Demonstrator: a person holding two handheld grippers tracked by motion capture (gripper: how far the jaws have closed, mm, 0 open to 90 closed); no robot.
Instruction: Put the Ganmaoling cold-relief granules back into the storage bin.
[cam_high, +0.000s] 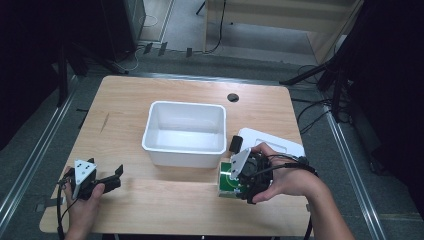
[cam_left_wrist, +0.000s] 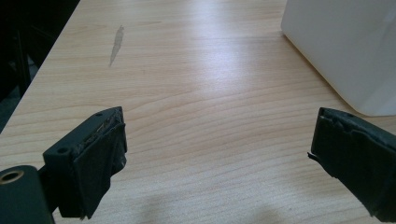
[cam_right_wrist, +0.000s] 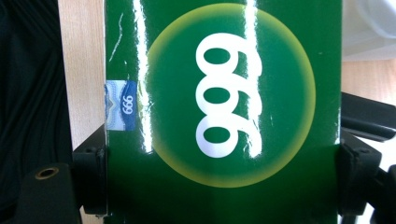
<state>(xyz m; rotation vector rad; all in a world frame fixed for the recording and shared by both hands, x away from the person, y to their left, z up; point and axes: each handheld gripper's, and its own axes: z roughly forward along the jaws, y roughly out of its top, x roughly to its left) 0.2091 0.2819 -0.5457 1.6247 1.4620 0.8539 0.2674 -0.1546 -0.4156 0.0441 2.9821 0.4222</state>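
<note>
— Near the front right of the pale wood-grain table (cam_high: 165, 195), what does the right gripper (cam_high: 239, 179) have?

— A glossy green cardboard box (cam_high: 227, 183), flat-sided and square-edged. From the right gripper view its face carries a yellow-rimmed circle with white rounded numerals, plus a small blue sticker on one edge. The black jaws press against both of its sides, so the tool is clenched on it. From the high view the box sits just in front of the white rectangular plastic tub (cam_high: 184, 133), near that tub's right corner.

— And the tub itself?

— Smooth, matte white, with rounded corners and a rolled rim, standing mid-table. A flat white plastic lid (cam_high: 272, 140) lies to its right, behind the person's hand.

— The left gripper (cam_high: 112, 177)?

— It rests low at the table's front left. From the left gripper view its two black jaws, wrapped in rough, frayed tape, stand wide apart with bare wood between them; it grasps nothing. A grey smudge (cam_left_wrist: 116, 43) marks the board beyond.
</note>
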